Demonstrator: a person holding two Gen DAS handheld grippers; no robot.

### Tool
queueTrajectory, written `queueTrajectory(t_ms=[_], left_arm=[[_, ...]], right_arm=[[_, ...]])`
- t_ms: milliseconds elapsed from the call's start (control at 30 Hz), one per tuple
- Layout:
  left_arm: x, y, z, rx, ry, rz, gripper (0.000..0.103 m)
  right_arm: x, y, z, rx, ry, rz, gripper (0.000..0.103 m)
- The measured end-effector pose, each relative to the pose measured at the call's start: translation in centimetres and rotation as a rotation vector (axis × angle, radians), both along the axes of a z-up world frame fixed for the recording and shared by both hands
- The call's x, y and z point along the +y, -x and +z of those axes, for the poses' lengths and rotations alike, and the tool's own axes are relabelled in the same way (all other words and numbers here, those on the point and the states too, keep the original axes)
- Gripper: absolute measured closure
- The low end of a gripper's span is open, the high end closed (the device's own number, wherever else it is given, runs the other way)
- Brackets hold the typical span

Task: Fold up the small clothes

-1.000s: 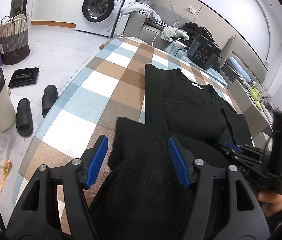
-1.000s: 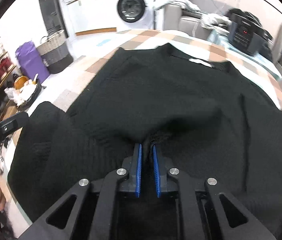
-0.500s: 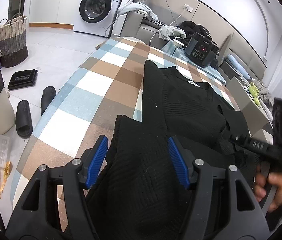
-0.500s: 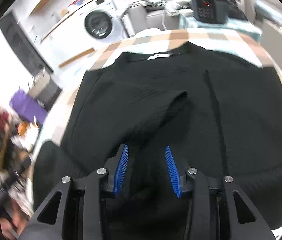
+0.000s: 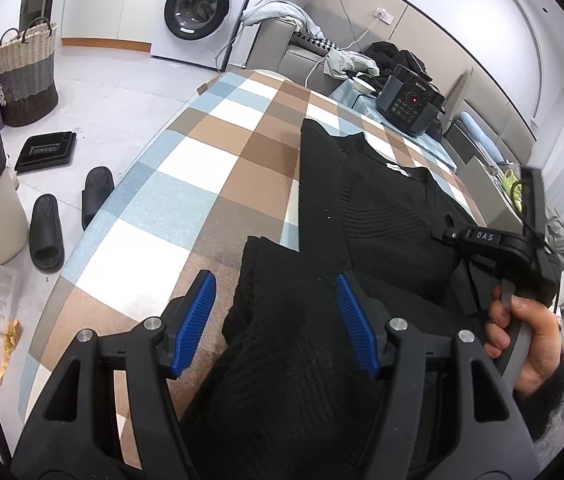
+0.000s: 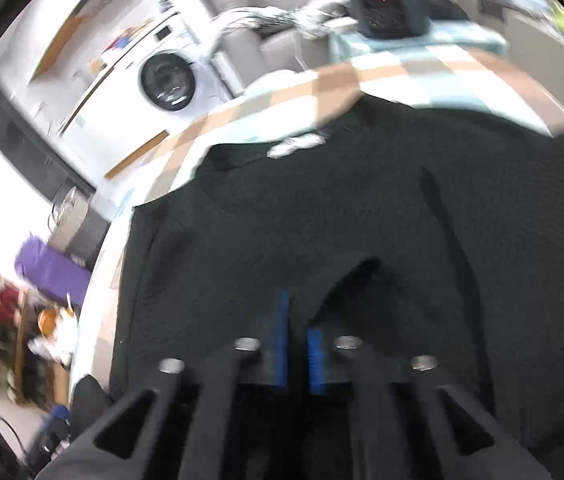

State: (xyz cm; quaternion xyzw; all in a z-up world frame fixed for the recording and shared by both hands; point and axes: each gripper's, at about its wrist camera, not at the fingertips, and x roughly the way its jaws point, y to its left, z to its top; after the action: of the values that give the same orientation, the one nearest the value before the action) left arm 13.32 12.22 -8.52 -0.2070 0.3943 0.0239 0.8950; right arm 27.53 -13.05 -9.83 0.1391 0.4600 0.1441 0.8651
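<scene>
A: Where's the sweater (image 5: 382,216)?
B: Flat on the tabletop (image 5: 186,184), collar far. Left claw (image 5: 276,320) gapes over the near sleeve, gripping nothing.
A: Right claw (image 6: 296,344)?
B: Just snapped shut mid-body; whether knit's pinched, can't tell.

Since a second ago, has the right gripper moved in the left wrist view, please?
Yes. The right gripper has climbed from low beside the left gripper's right finger to farther up the black sweater, nearer its white neck label.

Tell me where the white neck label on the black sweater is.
In the left wrist view, the white label sits at the sweater collar, right of centre, just below the black cooker.
</scene>
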Motion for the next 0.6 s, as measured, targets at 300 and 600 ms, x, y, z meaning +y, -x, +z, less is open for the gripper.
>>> queueTrajectory(t_ms=[300,600], left_arm=[[0.9,-0.4,0.1,-0.013,0.005,0.021,0.043],[-1.7,0.0,0.6,-0.010,-0.015,-0.031,0.043]], right_arm=[[1.6,-1.5,2.1,-0.003,0.171,0.068,0.084],[-3.0,5.0,2.7,-0.013,0.105,0.055,0.066]])
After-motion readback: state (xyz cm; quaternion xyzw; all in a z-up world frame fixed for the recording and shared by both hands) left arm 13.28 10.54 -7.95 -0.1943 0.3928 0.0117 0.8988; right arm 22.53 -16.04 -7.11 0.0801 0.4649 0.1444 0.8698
